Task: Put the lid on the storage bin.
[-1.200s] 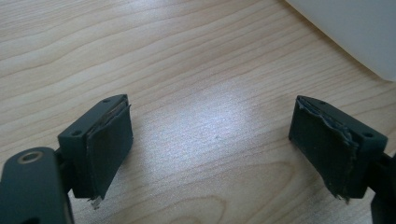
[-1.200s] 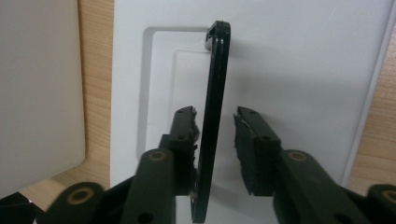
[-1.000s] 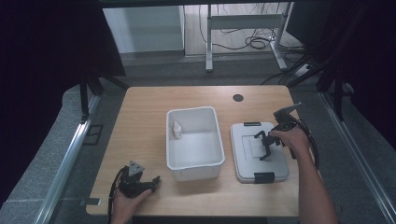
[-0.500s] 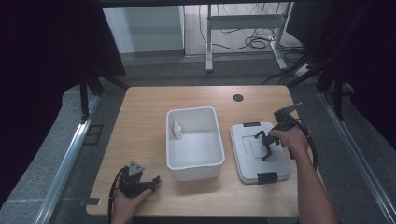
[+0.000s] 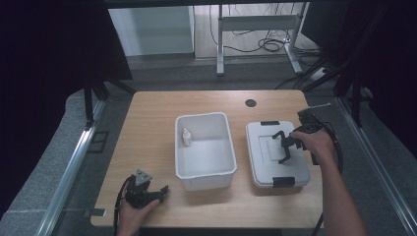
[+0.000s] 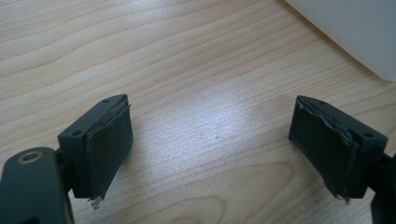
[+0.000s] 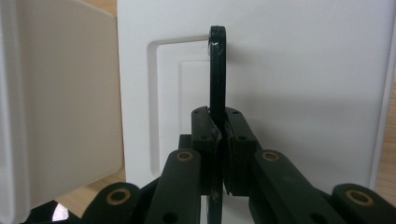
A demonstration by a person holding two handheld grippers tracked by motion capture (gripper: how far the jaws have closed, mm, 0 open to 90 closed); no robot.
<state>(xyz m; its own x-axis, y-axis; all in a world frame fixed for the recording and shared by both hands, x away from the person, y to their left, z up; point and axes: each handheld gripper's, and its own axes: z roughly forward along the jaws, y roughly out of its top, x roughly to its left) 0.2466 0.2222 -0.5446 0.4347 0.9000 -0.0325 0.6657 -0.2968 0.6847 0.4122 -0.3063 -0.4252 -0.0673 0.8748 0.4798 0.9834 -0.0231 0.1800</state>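
A white lid [image 5: 268, 157] with a black handle lies flat on the right side of the wooden table [image 5: 147, 123]. My right gripper [image 5: 285, 147] is shut on that handle. In the right gripper view the pads of the right gripper [image 7: 220, 128] pinch the thin black handle [image 7: 217, 70], which stands up from the lid [image 7: 303, 93]. A white bin [image 5: 204, 118] stands mid-table with a small bottle [image 5: 186, 137] inside at its left wall. My left gripper [image 5: 157, 191] rests near the front left edge. In its own view the left gripper [image 6: 210, 140] is open over bare wood.
Black clips [image 5: 269, 123] sit at the lid's far and near ends. The bin's wall [image 7: 60, 102] stands close to the left of the lid. A round cable hole [image 5: 251, 103] lies at the table's back. Table legs and cables are on the floor beyond.
My right hand has risen slightly with the handle in its grip. The left hand and gripper have stayed put.
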